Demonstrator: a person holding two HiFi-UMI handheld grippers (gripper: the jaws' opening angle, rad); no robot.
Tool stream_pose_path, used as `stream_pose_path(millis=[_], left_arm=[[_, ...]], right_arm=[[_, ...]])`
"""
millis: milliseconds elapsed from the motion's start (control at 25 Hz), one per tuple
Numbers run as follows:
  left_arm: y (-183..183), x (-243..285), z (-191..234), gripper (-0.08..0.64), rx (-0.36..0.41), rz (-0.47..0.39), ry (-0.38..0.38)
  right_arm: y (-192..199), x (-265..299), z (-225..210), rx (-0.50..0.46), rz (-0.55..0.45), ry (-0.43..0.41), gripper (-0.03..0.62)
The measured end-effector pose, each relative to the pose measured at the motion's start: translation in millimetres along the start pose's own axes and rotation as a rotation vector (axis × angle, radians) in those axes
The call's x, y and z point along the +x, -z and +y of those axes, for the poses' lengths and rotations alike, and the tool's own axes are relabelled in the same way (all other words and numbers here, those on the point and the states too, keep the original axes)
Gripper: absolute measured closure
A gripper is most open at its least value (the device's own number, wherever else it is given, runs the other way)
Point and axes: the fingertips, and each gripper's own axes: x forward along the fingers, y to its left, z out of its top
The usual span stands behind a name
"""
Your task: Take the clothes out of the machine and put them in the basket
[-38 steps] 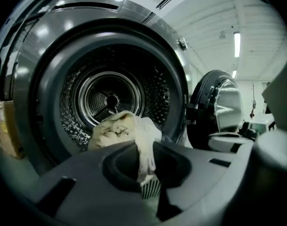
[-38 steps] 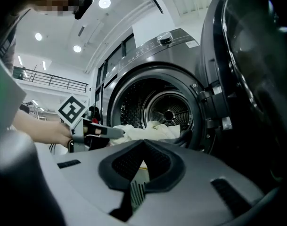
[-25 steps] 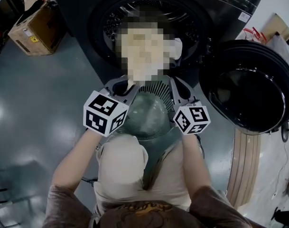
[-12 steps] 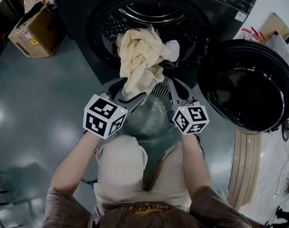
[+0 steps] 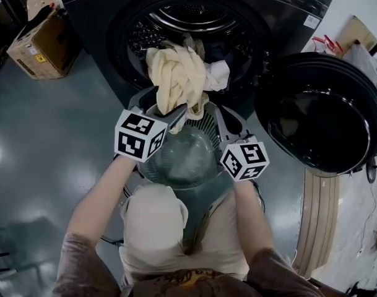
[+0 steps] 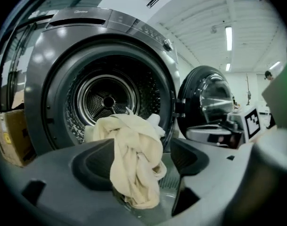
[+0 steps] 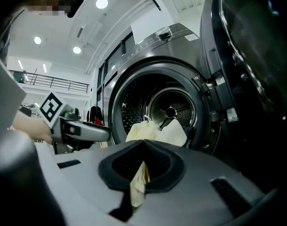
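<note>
A cream cloth hangs out of the washing machine's drum and down over the far rim of the grey basket. My left gripper is at the cloth's lower part. Its jaws are opening and stand apart, and the cream cloth hangs loose between them. My right gripper sits at the basket's right rim, shut on a corner of the cream cloth. A white cloth and a dark one lie behind in the drum mouth.
The machine's round door hangs open at the right, close to my right arm. A cardboard box stands on the grey floor to the left of the machine. The person's knees press against the basket's near side.
My left gripper has moved forward toward the drum and its jaws have spread apart round the cream cloth. The right gripper has stayed put.
</note>
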Motion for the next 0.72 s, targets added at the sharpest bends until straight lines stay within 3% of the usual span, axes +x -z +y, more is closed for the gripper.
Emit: stream_pose_path(millis=[240,400,720], left_arm=[[4.6,62.6,51.0,0.156,0.018,0.018,-0.089],[7.1,99.0,67.4,0.133,0.05,0.077,-0.1],[31.0,140.6,81.6,0.117,0.04,0.186,-0.109]], right_arm=[[-1.3,-9.1,-2.9,0.004,0.002,0.023,0.597],[-4.2,-11.5,-2.2,0.007,-0.003,0.027,0.597],[-5.4,-11.5,0.9,-0.018,-0.001,0.028,0.597]])
